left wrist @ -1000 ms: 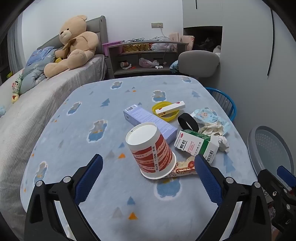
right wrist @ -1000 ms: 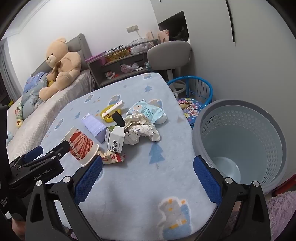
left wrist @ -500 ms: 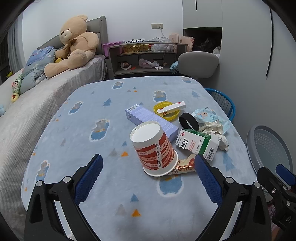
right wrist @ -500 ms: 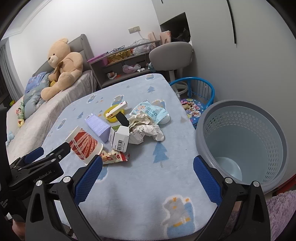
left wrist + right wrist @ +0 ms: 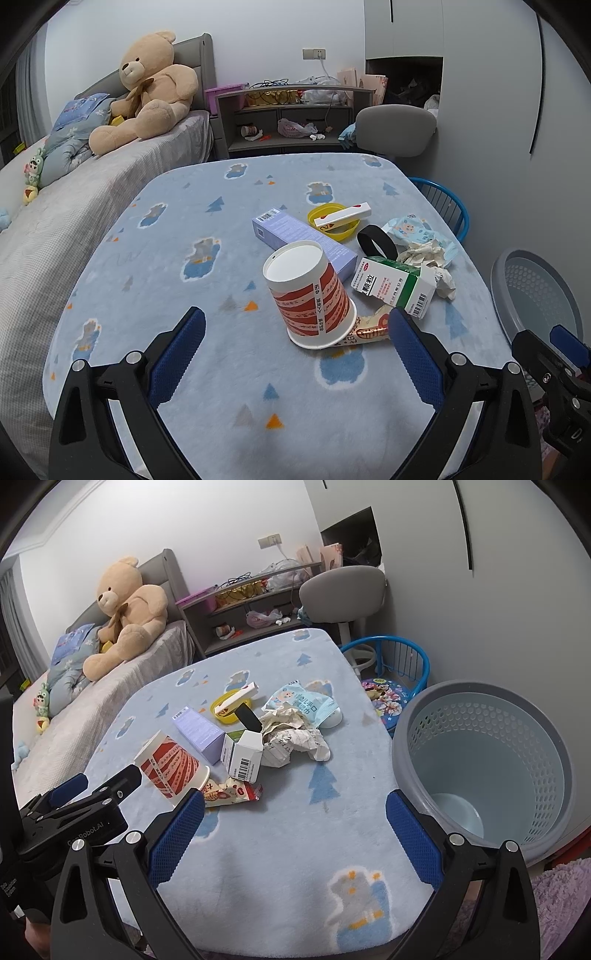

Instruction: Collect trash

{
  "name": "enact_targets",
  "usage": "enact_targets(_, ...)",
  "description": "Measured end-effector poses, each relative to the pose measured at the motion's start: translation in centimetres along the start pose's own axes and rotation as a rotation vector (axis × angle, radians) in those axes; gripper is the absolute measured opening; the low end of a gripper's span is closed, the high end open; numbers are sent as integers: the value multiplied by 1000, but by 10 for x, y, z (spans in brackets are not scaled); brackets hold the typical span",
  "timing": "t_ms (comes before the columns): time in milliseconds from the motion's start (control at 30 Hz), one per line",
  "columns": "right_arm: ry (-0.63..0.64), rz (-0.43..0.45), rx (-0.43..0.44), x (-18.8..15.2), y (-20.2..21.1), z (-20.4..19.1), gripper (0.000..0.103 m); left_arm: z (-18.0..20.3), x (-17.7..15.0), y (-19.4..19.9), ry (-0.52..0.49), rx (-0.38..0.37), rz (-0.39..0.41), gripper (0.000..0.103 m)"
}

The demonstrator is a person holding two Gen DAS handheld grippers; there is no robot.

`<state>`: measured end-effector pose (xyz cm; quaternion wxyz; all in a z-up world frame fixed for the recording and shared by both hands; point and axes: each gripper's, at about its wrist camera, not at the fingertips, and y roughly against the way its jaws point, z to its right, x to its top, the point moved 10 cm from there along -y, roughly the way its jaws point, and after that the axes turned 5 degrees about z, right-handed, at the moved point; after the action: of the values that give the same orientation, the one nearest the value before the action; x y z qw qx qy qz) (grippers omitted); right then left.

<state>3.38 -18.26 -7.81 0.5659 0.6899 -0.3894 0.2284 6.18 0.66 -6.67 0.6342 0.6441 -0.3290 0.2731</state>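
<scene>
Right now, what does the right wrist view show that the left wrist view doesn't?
Only the right wrist view shows the laundry basket's empty inside, the cartoon seat of the blue child's chair and the purple rug. Only the left shows the black band as a loop. Both share the upturned paper cup, the medicine box and the crumpled paper.

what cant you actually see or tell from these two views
- Snack wrapper: in the left wrist view, partly hidden under the paper cup and behind a gripper finger.
- Purple box: its near end is hidden behind the cup in both views.
- Laundry basket: right side cut off by the left wrist view's edge.
</scene>
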Motion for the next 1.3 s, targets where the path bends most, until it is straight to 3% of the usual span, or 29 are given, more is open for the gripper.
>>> enact_targets(1300,2,10,4,2,5,-8,97,-2,-1,2,2,1,3,95)
